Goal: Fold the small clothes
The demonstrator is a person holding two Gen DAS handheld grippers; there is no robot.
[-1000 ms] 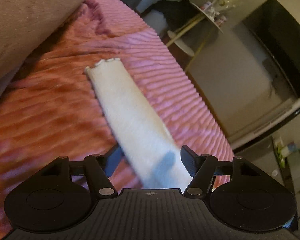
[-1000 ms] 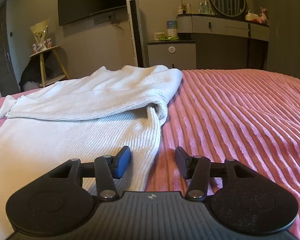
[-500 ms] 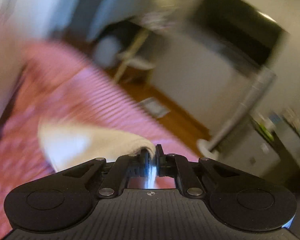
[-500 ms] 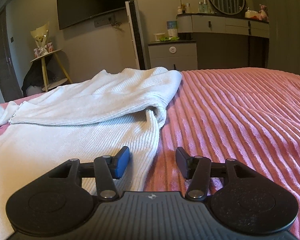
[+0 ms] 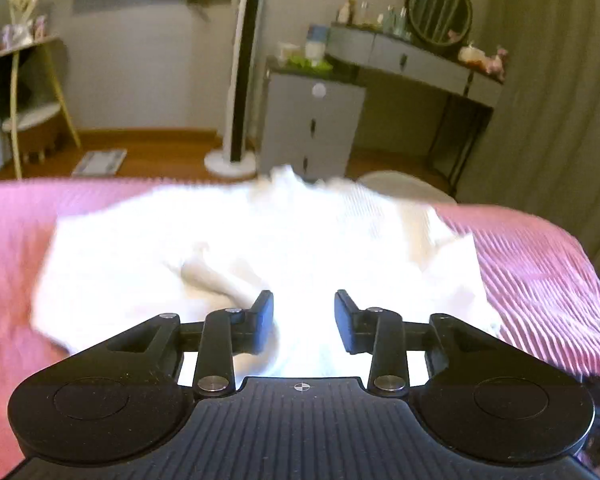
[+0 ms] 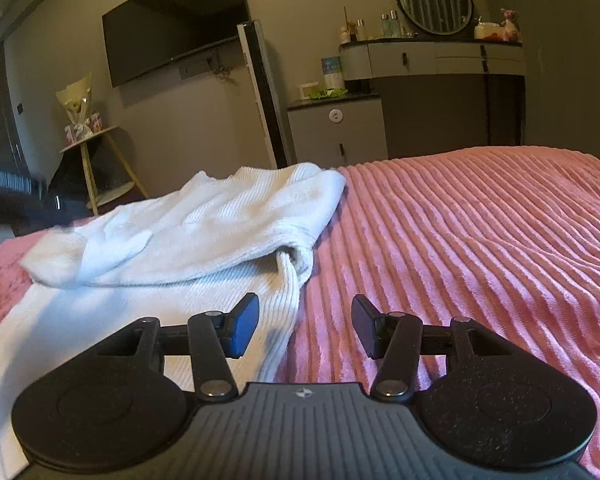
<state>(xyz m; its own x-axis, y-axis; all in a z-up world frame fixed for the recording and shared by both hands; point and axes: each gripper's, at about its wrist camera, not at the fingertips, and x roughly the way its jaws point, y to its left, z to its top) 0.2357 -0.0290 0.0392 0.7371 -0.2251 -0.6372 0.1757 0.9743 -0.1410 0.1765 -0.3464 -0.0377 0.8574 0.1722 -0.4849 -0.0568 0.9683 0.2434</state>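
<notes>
White ribbed sweater lay on the pink bedspread toward its far edge, one sleeve folded across the body, probably to narrow it. The left gripper hung wide and empty over the knit; the right gripper, jaws apart, straddled the sweater's near side edge, likely readying a fold.
</notes>
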